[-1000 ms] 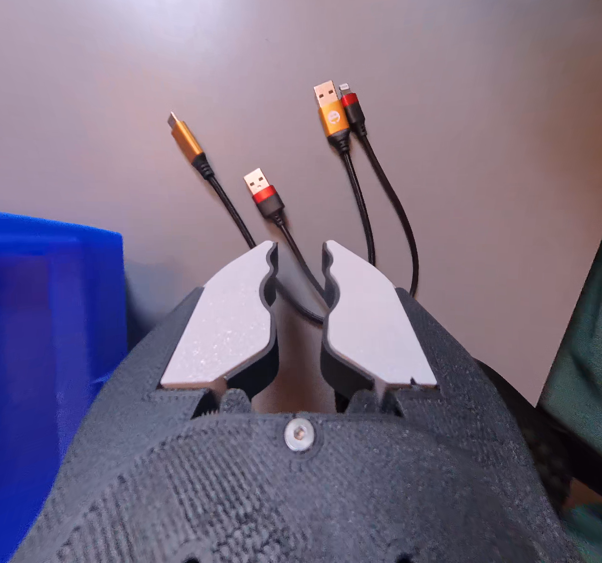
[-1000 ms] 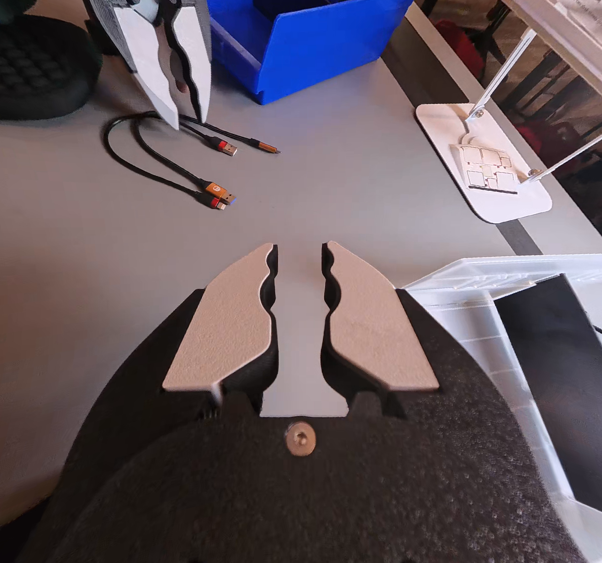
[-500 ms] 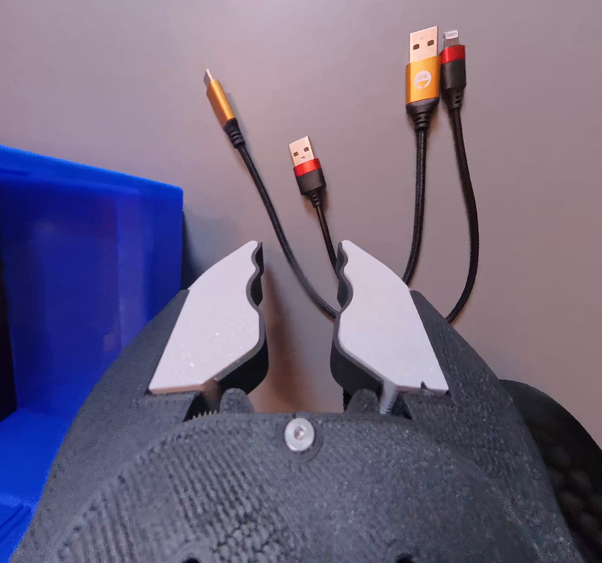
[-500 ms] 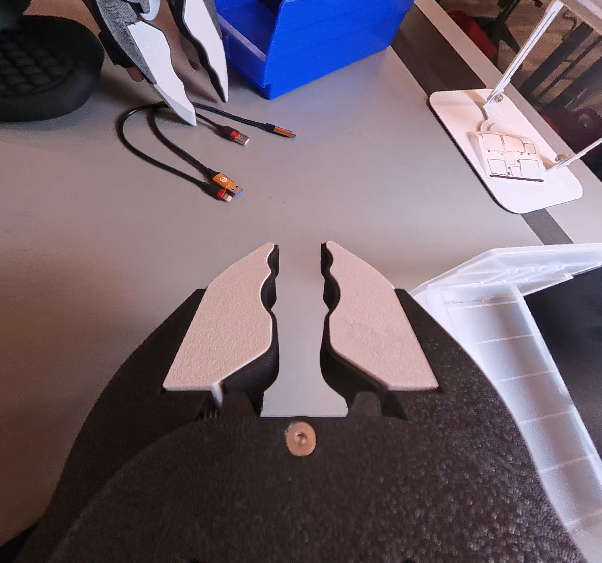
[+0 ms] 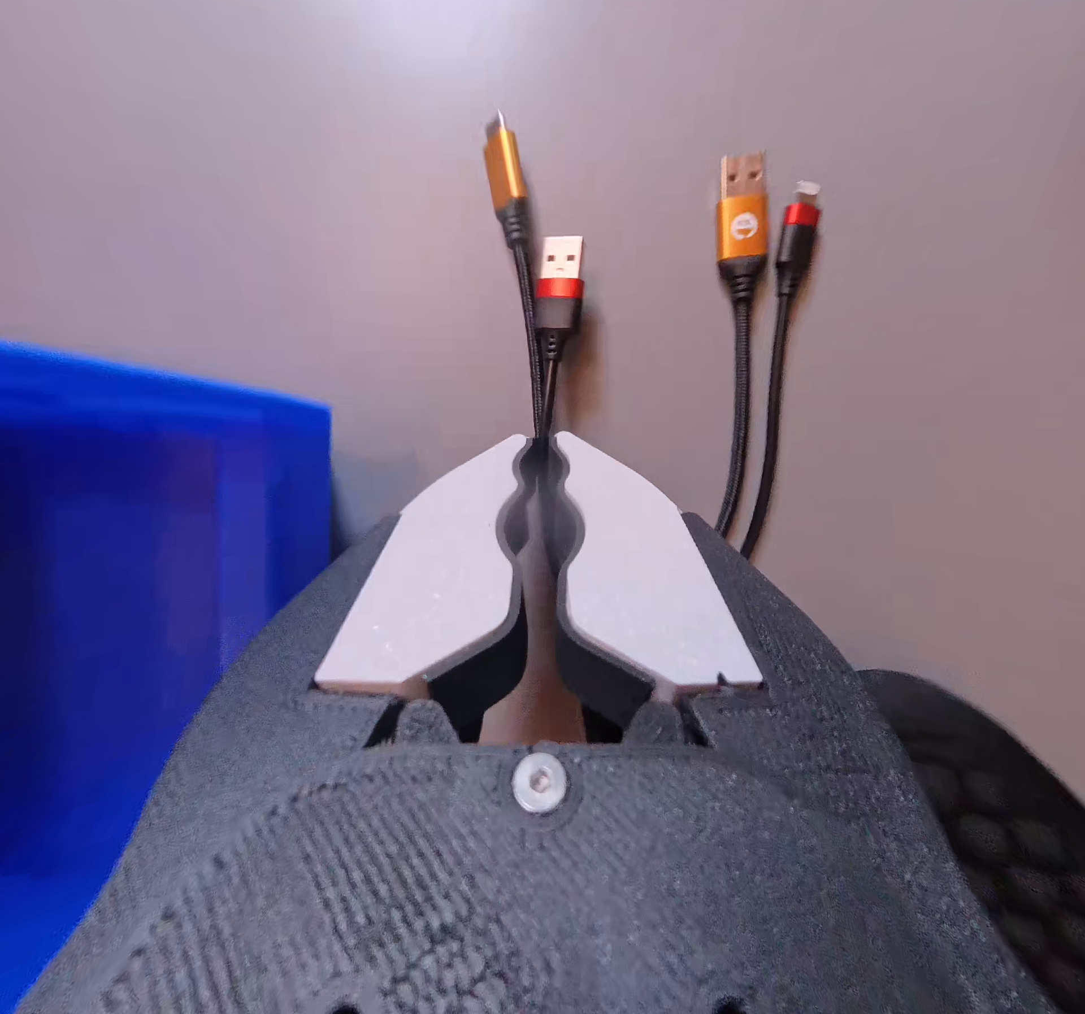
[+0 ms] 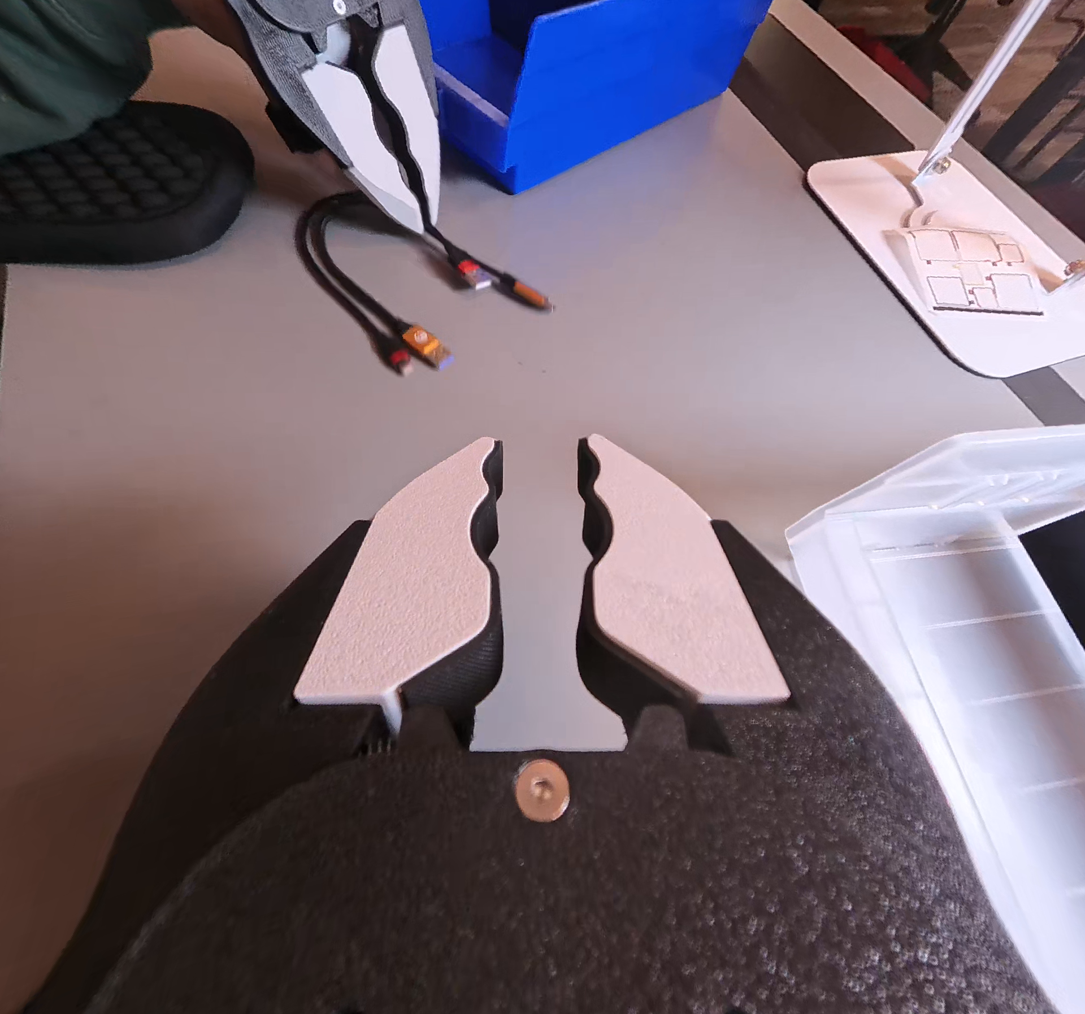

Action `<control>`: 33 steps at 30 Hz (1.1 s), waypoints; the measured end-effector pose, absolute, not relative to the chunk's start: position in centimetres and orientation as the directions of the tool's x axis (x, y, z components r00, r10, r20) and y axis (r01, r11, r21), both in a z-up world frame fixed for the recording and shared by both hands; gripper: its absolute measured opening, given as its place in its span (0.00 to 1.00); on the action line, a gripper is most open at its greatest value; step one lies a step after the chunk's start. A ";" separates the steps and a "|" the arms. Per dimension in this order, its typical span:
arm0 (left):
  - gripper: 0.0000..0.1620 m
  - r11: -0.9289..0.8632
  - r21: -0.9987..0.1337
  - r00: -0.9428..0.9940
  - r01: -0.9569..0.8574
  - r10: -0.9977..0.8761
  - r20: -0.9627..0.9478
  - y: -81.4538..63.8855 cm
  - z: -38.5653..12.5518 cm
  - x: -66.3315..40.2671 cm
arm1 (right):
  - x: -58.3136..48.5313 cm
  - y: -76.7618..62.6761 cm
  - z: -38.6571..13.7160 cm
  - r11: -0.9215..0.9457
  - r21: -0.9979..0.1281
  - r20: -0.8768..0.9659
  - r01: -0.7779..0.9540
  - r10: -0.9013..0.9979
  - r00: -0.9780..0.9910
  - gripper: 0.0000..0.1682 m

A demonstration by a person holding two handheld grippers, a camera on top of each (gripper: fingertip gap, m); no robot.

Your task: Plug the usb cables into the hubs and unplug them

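Two black braided USB cables lie on the grey table (image 6: 176, 457). My left gripper (image 5: 543, 443) is shut on both cable strands just behind the red USB-A plug (image 5: 560, 275) and the small orange plug (image 5: 504, 170). The orange USB-A plug (image 5: 741, 217) and the small red plug (image 5: 799, 223) lie free to the right. In the right wrist view the left gripper (image 6: 420, 223) pinches the strands at table level, with the red USB-A plug (image 6: 472, 273) and the orange USB-A plug (image 6: 423, 343) in front. My right gripper (image 6: 540, 446) is open and empty above bare table. No hub is in view.
A blue bin (image 6: 587, 47) stands just beside the left gripper, also in the left wrist view (image 5: 147, 575). A black padded rest (image 6: 117, 182) and a green sleeve (image 6: 70, 17) are at far left. A white stand base (image 6: 880, 223) and a clear plastic box (image 6: 939, 575) are on the right. Across from one pair of fingers to the other is roughly 20 cm.
My left gripper went from open to shut on the two strands, drawing the small orange plug and the red USB-A plug together. The right gripper stayed open and shifted slightly.
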State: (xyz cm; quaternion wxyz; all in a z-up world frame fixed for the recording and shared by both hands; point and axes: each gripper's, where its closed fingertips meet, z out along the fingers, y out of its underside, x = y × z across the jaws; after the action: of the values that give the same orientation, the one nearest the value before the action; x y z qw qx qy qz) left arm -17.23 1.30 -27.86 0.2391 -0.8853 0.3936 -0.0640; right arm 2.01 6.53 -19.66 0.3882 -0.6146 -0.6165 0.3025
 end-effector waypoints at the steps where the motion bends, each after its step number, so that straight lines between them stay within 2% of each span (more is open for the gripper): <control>1: 0.03 -0.546 -0.523 0.666 -0.655 -0.744 -0.058 1.3 -26.9 -16.0 | 1.8 6.2 -19.4 0.079 -0.853 0.121 0.516 0.991 0.049 0.15; 4: 0.02 -0.430 -0.637 0.612 -0.640 -0.787 -0.083 1.2 -23.5 -12.6 | 0.8 5.0 -18.4 0.161 -0.853 0.197 0.497 0.980 0.020 0.16; 6: 0.02 -0.362 -0.674 0.574 -0.644 -0.811 -0.113 1.0 -21.9 -10.3 | -0.2 4.1 -17.6 0.252 -0.830 0.290 0.497 0.957 -0.001 0.20; 9: 0.02 -0.284 -0.617 0.496 -0.734 -0.845 -0.201 0.7 -21.9 -7.8 | -1.8 2.4 -17.0 0.421 -0.725 0.455 0.545 0.887 -0.079 0.25; 12: 0.02 -0.213 -0.563 0.411 -0.799 -0.877 -0.251 0.5 -22.5 -5.2 | -2.7 0.7 -19.1 0.501 -0.566 0.487 0.654 0.844 -0.225 0.27; 13: 0.02 -0.186 -0.557 0.385 -0.809 -0.884 -0.264 0.3 -22.5 -4.4 | -3.0 0.4 -19.9 0.513 -0.529 0.487 0.676 0.836 -0.254 0.27; 14: 0.02 -0.164 -0.557 0.366 -0.814 -0.890 -0.273 0.1 -22.4 -3.7 | -3.0 0.4 -20.8 0.522 -0.493 0.484 0.696 0.829 -0.279 0.22; 15: 0.02 -0.146 -0.570 0.358 -0.809 -0.891 -0.280 0.0 -22.1 -3.3 | -3.1 0.3 -21.2 0.536 -0.482 0.488 0.693 0.821 -0.296 0.12; 16: 0.02 -0.141 -0.574 0.363 -0.807 -0.884 -0.294 0.1 -21.9 -3.3 | -3.1 0.1 -21.3 0.535 -0.494 0.483 0.685 0.824 -0.296 0.03; 23: 0.02 -0.081 -0.765 0.389 -0.639 -0.892 -0.230 -1.2 -19.0 -2.9 | -2.3 -0.7 -19.2 0.407 -0.668 0.337 0.623 0.912 -0.234 0.02; 33: 0.02 -0.019 -0.858 0.394 -0.514 -0.893 -0.217 -2.0 -16.6 -3.0 | -0.9 -0.8 -16.8 0.375 -0.733 0.337 0.567 0.925 -0.177 0.02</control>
State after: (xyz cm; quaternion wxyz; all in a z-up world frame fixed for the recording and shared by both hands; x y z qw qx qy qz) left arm -3.02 -2.04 -16.56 0.4769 -0.6854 0.5131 -0.1989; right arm -0.86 -0.81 -16.79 0.3896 -0.5096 -0.7320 0.2295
